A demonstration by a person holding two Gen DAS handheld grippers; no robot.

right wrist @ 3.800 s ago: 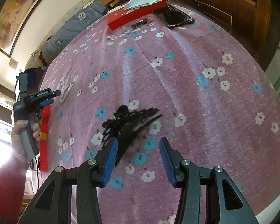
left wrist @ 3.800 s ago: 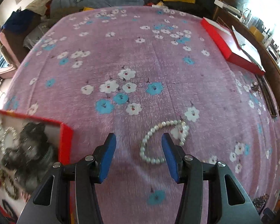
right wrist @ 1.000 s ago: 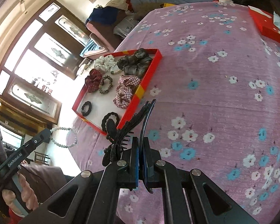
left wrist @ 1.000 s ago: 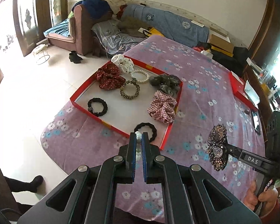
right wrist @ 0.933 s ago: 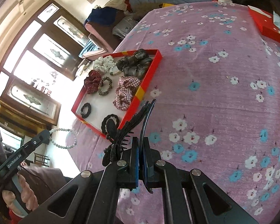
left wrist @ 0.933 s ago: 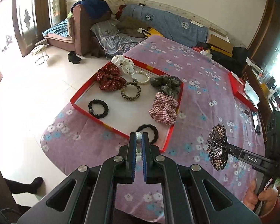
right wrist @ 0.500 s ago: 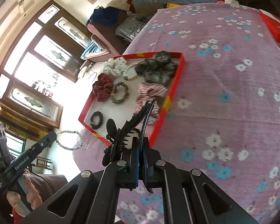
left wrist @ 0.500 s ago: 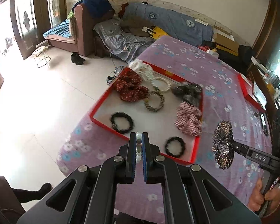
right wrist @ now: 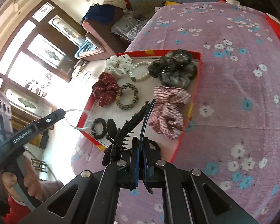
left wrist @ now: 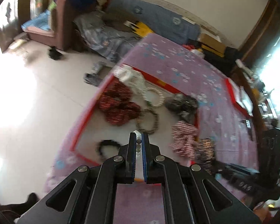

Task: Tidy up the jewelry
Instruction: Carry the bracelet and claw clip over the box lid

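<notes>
Delivery step under way: both items are being held over the red tray (right wrist: 191, 110), not yet set down. Left gripper (left wrist: 138, 141) is clamping the pearl bracelet (left wrist: 138, 134); in the right view the bracelet is hanging at the tray's near-left edge. Right gripper (right wrist: 141, 149) is pinching the black hair clip (right wrist: 128, 127) over the near end.

Next, by my reading: each needs lowering onto bare floor, then opening.

Free room is lying mid-tray and near-left, beside the black band (right wrist: 99, 127). The striped scrunchie (right wrist: 168, 112) is crowding the right wall.
</notes>
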